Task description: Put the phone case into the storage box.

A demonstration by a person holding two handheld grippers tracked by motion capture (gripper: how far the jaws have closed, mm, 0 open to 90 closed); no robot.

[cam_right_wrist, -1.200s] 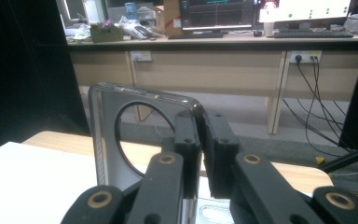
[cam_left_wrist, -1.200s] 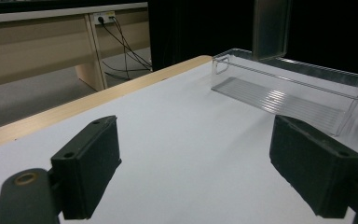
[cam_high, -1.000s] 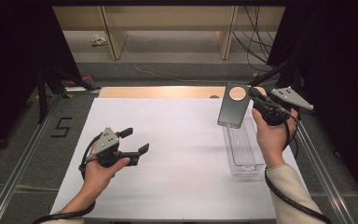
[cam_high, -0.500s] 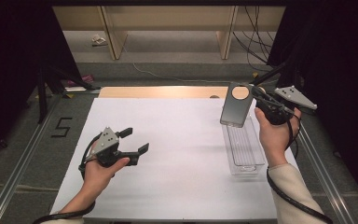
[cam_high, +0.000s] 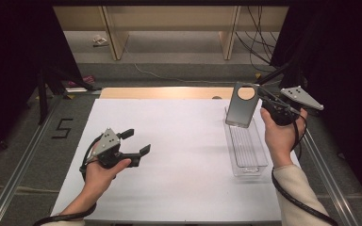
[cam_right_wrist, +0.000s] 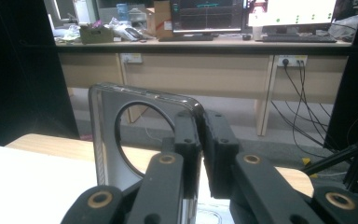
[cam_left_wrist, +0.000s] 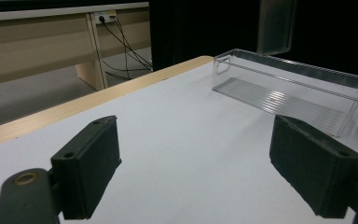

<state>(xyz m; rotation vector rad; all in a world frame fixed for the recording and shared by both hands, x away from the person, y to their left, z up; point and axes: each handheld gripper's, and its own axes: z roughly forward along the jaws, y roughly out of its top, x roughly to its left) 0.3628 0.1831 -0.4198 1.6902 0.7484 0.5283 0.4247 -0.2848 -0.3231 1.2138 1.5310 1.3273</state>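
Note:
A grey phone case point(cam_high: 242, 104) with a round camera hole hangs upright over the far end of a clear plastic tray point(cam_high: 247, 149). My right gripper point(cam_high: 262, 96) is shut on the case's right edge. In the right gripper view the jaws pinch the rim of the case point(cam_right_wrist: 107, 140) at the gripper point(cam_right_wrist: 200, 140). My left gripper point(cam_high: 136, 142) hovers over the left of the white table, open, with nothing between its fingers. The left gripper view looks between its wide-apart pads point(cam_left_wrist: 200, 172) at the empty tray point(cam_left_wrist: 289, 88), with the case point(cam_left_wrist: 274, 25) above it.
The white table top point(cam_high: 184, 155) has a wooden strip point(cam_high: 165, 92) along its far edge. Metal rails point(cam_high: 23, 160) run down both sides. A "5" mark point(cam_high: 62, 128) is on the floor at left. Desk legs and cables point(cam_high: 259, 42) stand beyond the table.

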